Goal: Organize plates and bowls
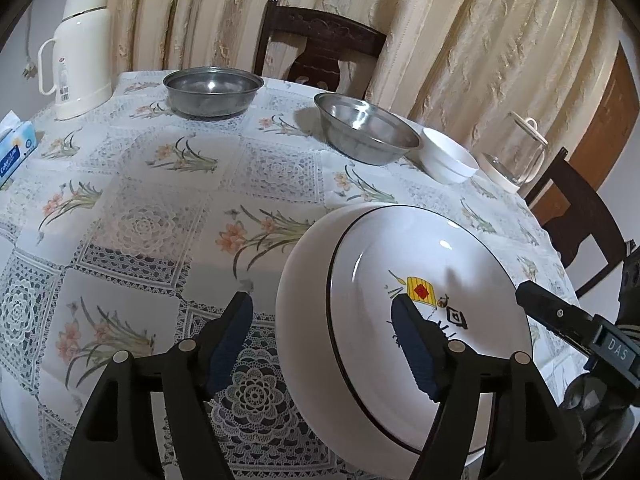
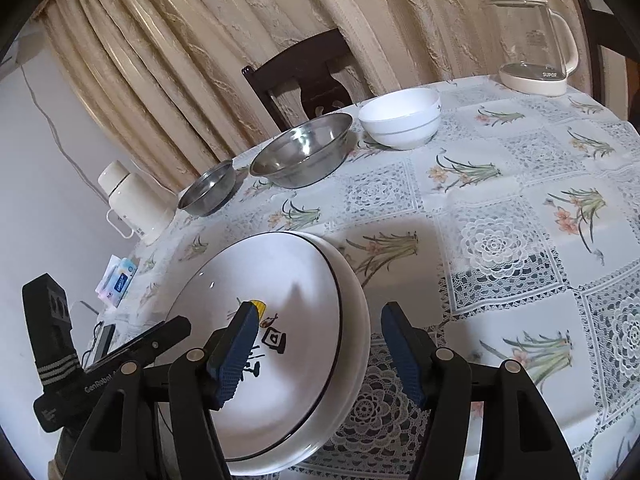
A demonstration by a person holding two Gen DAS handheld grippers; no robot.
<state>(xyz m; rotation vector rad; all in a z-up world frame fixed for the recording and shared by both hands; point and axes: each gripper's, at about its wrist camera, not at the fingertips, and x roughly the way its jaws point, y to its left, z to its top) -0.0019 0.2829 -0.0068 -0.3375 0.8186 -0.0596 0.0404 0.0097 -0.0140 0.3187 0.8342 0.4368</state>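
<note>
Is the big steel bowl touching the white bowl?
Cannot tell. In the left wrist view the steel bowl overlaps the white bowl; the right wrist view shows no plain gap.

Thermos (image 1: 76, 48), tissue box (image 1: 16, 148), glass kettle (image 2: 532, 40) (lid on), curtain (image 1: 460, 40).

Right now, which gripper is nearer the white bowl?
Right. The right gripper straddles the plate's rim on the side facing the white bowl. The left gripper straddles the opposite rim, farther from it.

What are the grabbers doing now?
Left gripper open, straddling plate rim. Right gripper open, straddling opposite rim. Nothing gripped. Metal bowls beyond, clear.
</note>
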